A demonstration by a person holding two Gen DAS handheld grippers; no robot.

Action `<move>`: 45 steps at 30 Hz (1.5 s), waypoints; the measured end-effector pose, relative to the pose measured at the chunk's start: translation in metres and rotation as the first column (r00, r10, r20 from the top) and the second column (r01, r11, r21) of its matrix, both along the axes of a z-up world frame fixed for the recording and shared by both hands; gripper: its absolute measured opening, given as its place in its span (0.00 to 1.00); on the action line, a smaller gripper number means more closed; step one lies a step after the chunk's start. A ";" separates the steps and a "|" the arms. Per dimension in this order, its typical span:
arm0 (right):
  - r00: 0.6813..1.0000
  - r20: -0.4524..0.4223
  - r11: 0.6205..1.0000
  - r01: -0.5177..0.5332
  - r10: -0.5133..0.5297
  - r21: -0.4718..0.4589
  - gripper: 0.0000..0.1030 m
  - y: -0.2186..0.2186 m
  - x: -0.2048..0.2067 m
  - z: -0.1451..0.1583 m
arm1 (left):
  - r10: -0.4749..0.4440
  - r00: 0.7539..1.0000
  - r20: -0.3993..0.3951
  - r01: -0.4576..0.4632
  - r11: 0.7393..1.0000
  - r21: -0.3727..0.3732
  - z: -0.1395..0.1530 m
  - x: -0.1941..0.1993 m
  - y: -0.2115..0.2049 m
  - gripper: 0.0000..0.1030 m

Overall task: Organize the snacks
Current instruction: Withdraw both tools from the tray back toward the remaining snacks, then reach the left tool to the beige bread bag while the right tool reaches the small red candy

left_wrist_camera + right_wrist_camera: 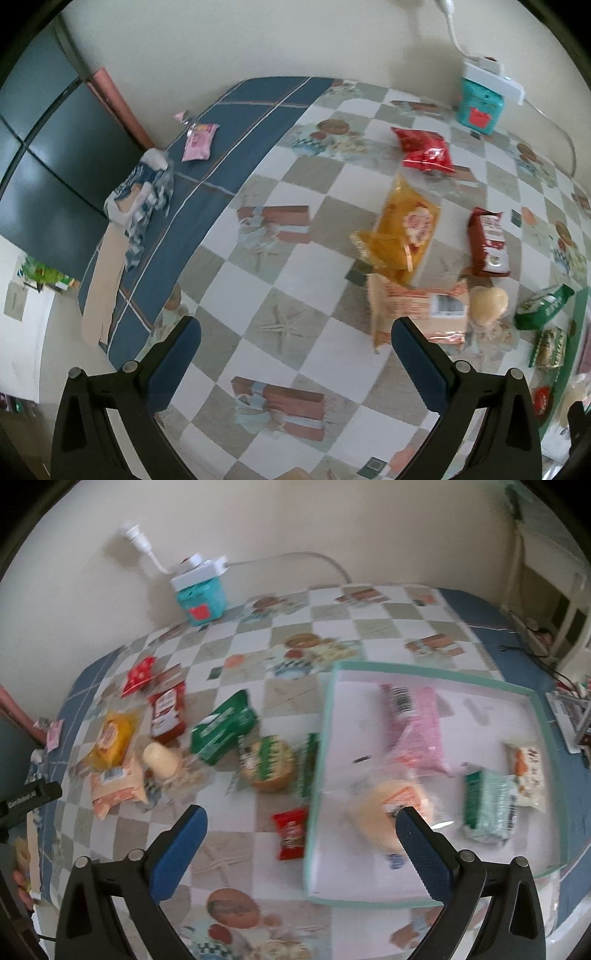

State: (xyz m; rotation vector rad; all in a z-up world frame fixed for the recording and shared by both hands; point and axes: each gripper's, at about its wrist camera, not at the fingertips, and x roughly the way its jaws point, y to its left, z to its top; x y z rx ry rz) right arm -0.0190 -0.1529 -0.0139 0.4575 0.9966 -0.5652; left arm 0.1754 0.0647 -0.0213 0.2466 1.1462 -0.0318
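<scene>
Checked cloth with a blue border covers the table [295, 602], and most of the snacks lie on it in a loose heap toward the left edge. The left gripper [295, 354] hangs above bare cloth with its fingers spread wide and nothing between them; just beyond its right fingertip lies an orange packet [417, 306] with a barcode, touching a pale heart-shaped bun [487, 300]. Past these sit a yellow bag [402, 232], a dark red packet [489, 245] beside it, and a bright red bag [424, 149] farther toward the back edge. A green packet [543, 306] shows at the right of that view. A pink packet [199, 140] lies apart on the blue border near the far left corner, close to a crumpled blue-and-white wrapper [142, 195].

The right gripper [301, 836] is likewise spread and holds nothing. It hovers over the left rim of a shallow tray [417, 668] with teal edges, set toward the right edge of the table. Inside the tray are a pink bag [424, 731], a bun in clear wrap [384, 812], a pale green packet [487, 805] and a small white-and-orange packet [530, 771]. Just outside the tray's left rim lie a small red packet [291, 832], a round bun in a green wrapper [267, 764] and a green bag [225, 727].

A teal box [201, 598] with a white power strip [197, 572] on top stands at the back edge against the wall.
</scene>
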 end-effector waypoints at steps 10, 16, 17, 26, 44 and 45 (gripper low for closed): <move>0.994 -0.052 0.994 -0.088 0.091 0.062 0.99 0.022 0.027 -0.024 | 0.003 0.999 -0.033 -0.004 1.000 -0.024 -0.010 0.008 0.012 1.00; 0.992 -0.065 0.989 -0.100 0.107 0.104 0.89 0.022 0.030 -0.034 | -0.016 0.999 -0.046 0.015 0.999 -0.042 -0.013 0.009 0.008 0.99; 0.992 -0.063 0.988 -0.105 0.112 0.110 0.88 0.022 0.031 -0.035 | -0.018 0.999 -0.045 0.016 0.999 -0.045 -0.013 0.009 0.007 0.99; 0.988 -0.107 0.989 -0.104 0.115 0.106 0.77 0.019 0.036 -0.043 | -0.028 0.998 -0.058 0.024 0.998 -0.064 -0.015 0.009 0.005 1.00; 0.984 -0.095 0.978 -0.133 0.149 0.158 0.49 0.021 0.042 -0.044 | -0.007 0.996 -0.087 -0.003 0.994 -0.107 -0.021 0.013 0.008 1.00; 0.984 -0.104 0.980 -0.129 0.146 0.154 0.49 0.020 0.042 -0.045 | -0.004 0.996 -0.092 -0.007 0.993 -0.119 -0.021 0.013 0.008 0.99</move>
